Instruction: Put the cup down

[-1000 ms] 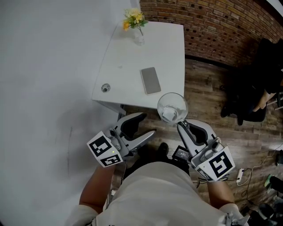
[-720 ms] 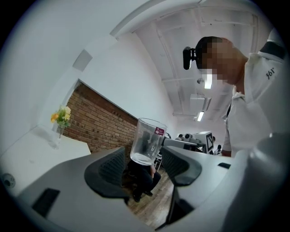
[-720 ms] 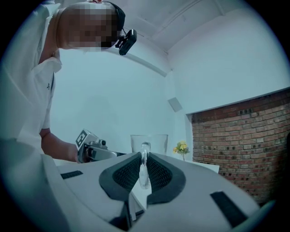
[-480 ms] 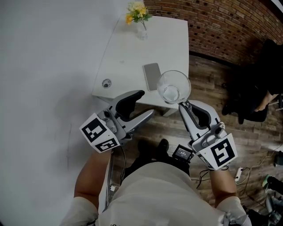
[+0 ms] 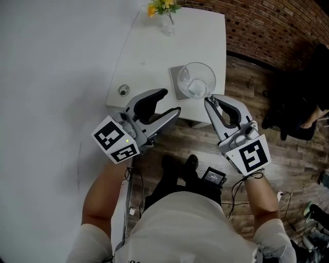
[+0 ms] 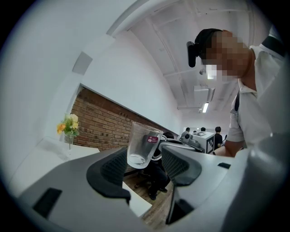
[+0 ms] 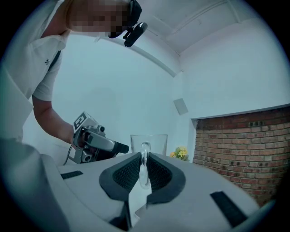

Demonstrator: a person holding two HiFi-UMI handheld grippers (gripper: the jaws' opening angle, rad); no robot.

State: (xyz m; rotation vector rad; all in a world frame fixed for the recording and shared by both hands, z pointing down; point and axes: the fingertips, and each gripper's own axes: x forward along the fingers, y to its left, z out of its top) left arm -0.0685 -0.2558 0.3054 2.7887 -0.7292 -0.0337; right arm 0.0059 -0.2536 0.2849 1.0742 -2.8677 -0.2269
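The cup [image 5: 195,82] is gripped by its handle in the right gripper [image 5: 208,101] and held in the air over the near edge of the white table [image 5: 154,51] — not yet set down. The left gripper [image 5: 172,101] is seen open, empty.

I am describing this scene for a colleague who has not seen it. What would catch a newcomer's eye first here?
First the clear glass cup, held up by its handle in the right gripper, over the near end of the white table. Next the left gripper beside it, jaws apart and empty. Then the yellow flowers at the table's far end.
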